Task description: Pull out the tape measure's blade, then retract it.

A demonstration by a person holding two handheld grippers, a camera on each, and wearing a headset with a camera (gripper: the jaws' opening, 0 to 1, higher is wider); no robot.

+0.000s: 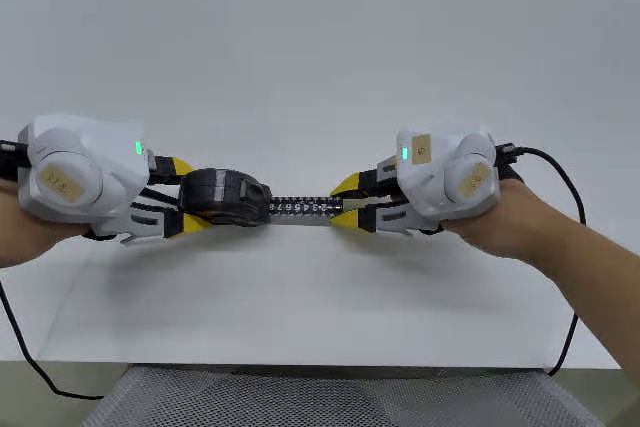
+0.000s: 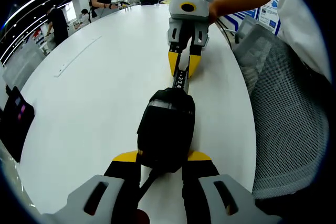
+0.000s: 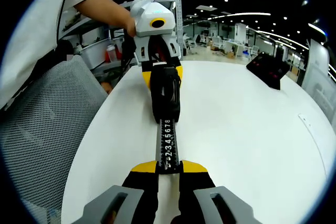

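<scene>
Tape measure [image 1: 224, 196]: black case, being held low over the near part of the white tabletop [image 1: 320, 57], between the two claws. Whether the case is touching the surface or hanging just above it is hard to tell from these angles.
Blade [image 1: 305, 206]: standing out of the case by a short stretch, running straight towards the right claw. In the right gripper view the numerals 2 to 8 are showing along its face.
Left claw [image 1: 188, 195]: closed around the case, its yellow-tipped jaws pressing on opposite sides. In the left gripper view the case is sitting between the jaws and reaching out well past the tips.
Right claw [image 1: 345, 203]: jaws drawn nearly together, pinching the free end of the blade. In the right gripper view the blade is entering the narrow gap between the yellow tips.
Facing: the two claws are pointing at each other along the line of the blade, near one another and not touching.
Hands: the person's right hand [image 1: 500, 222] is wrapping the right gripper's body from behind.
Cable [image 1: 570, 247]: a black lead is trailing from the right gripper and over the near edge of the tabletop.
Mesh chair [image 1: 330, 399]: grey seat showing just beneath the near edge.
Farther off: a dark flat device [image 3: 269, 69] is lying on the tabletop, well apart from the work.
</scene>
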